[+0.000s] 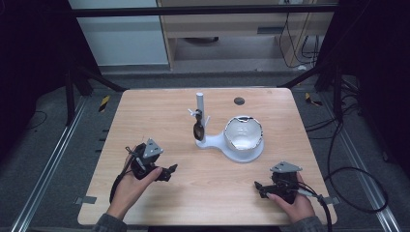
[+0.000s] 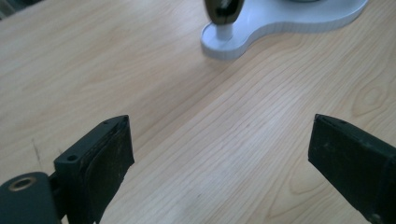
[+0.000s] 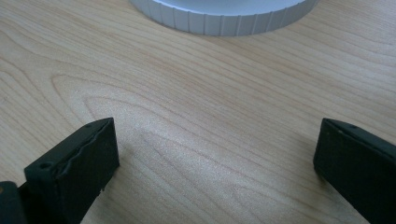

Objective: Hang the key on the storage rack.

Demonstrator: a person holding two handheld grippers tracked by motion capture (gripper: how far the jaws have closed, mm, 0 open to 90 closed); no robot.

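A white stand [image 1: 212, 141] sits at mid-table, with an upright post [image 1: 200, 105] and a round base holding a white bowl [image 1: 243, 133]. A dark glossy object [image 1: 198, 129] hangs from the post. In the left gripper view the stand's base [image 2: 280, 23] and the dark object [image 2: 223, 9] lie ahead. My left gripper [image 1: 169, 171] [image 2: 219, 154] rests low at the front left, open, with bare wood between its jaws. My right gripper [image 1: 258, 187] [image 3: 215, 163] is at the front right, open and holding nothing, and it faces the ribbed rim of the base [image 3: 224, 16].
The wooden table [image 1: 145, 121] has a small black round spot [image 1: 239, 101] near its far edge. Metal frame rails and black cables run along the floor on both sides. A person's hands hold both grippers near the table's front edge.
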